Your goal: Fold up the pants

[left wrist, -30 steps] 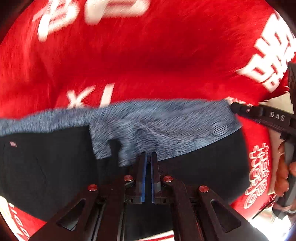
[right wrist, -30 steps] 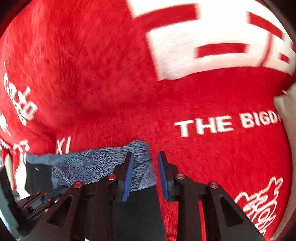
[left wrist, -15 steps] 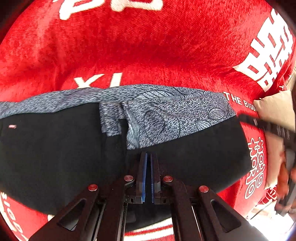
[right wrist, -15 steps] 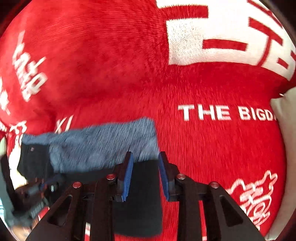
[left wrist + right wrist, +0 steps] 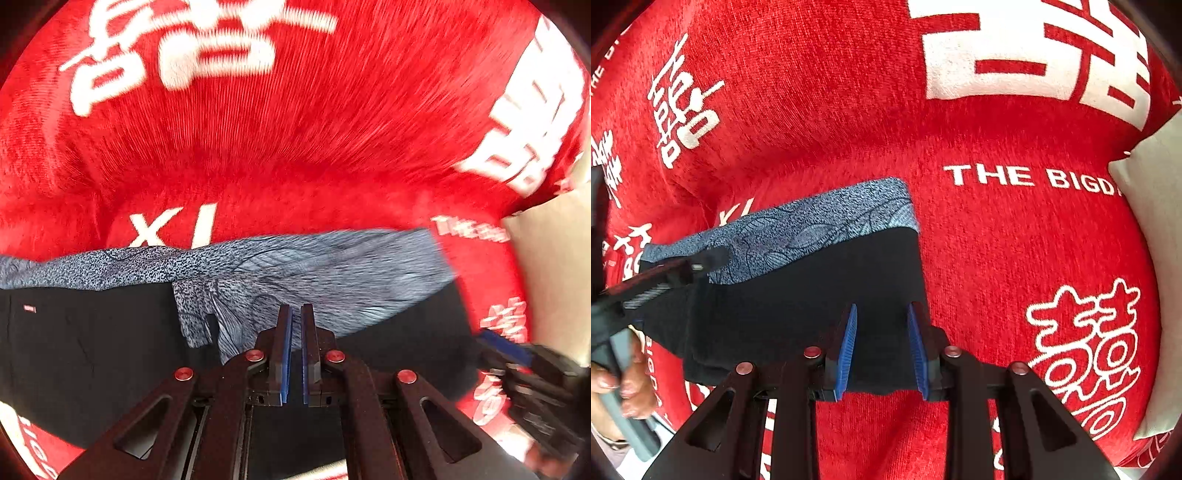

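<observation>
just beyond the parted right claw [image 5: 881,349], the pants [image 5: 812,295].

Right gripper [image 5: 881,345] draws back toward the pants' [image 5: 798,295] near hem — more black cloth now showing — and left view blurs.

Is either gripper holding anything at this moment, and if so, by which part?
Right gripper is open over the black pants with blue-grey patterned waistband, holding nothing. Left gripper is nearly closed; whether it pinches fabric cannot be told.
</observation>
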